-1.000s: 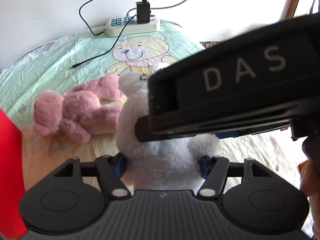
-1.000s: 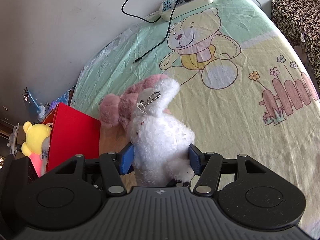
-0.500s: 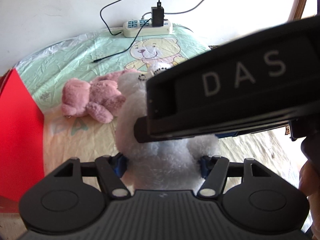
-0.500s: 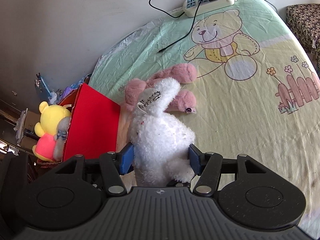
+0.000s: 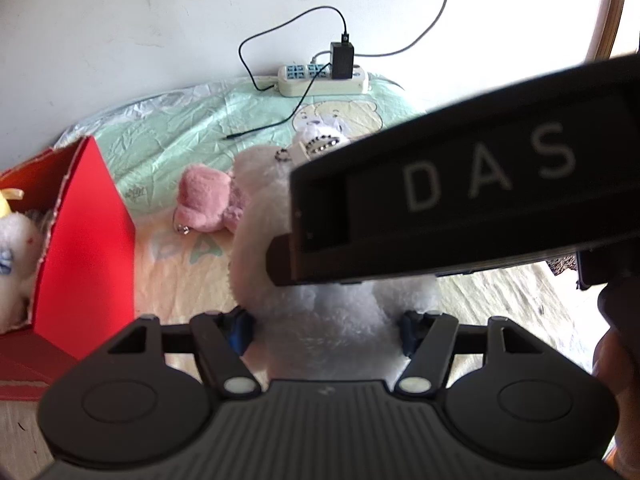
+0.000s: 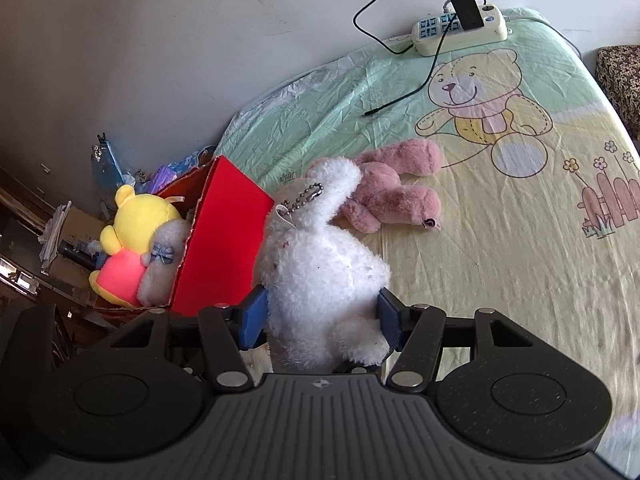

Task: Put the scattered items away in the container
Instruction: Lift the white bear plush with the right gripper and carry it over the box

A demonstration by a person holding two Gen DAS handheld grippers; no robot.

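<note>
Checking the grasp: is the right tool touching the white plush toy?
Touching. In the right wrist view, both blue pads of the right tool press into the white plush toy, its fur bulging over them.

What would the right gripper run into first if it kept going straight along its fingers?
The right gripper is already clamped on the white plush toy. Past the toy, its line seems to meet the bed sheet near the pink plush toy; depth is uncertain.
</note>
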